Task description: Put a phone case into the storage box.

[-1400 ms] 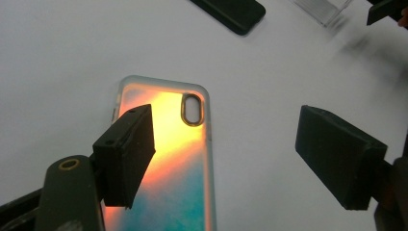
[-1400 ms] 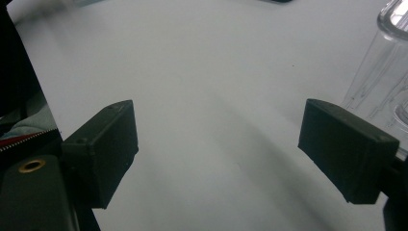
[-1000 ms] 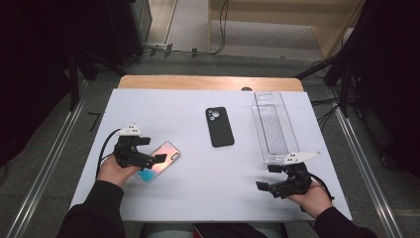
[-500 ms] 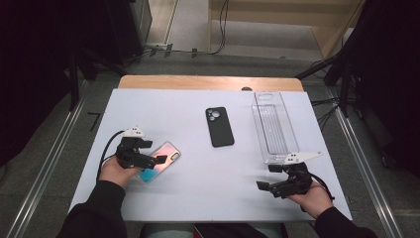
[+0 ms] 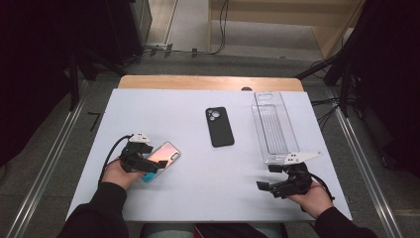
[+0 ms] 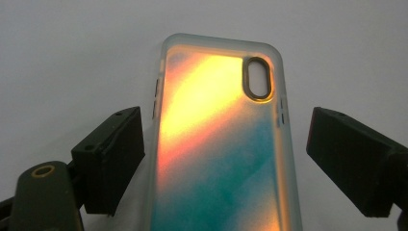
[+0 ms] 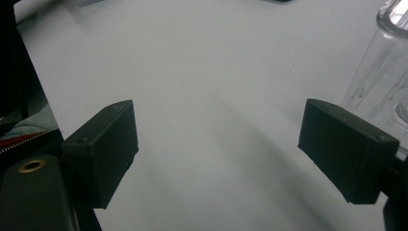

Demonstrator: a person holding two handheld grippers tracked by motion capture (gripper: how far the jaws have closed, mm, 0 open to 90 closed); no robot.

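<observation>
Jaws of my left gripper (image 6: 226, 159) stand apart on either side of the iridescent phone case (image 6: 221, 144), a gap showing between each pad and the case's edges, so I have hold of nothing yet. The case lies flat on the white table (image 5: 198, 183) with its camera cut-out at the end away from me. Taking that case as the landmark, a black phone case (image 5: 219, 127) lies beyond it and to its right, well apart, and a clear plastic tray (image 5: 274, 126) sits farther right again. Far to the case's right, near the table's front edge, my right gripper (image 7: 216, 154) rests with its jaws wide apart over bare table, just in front of the tray's near end.
</observation>
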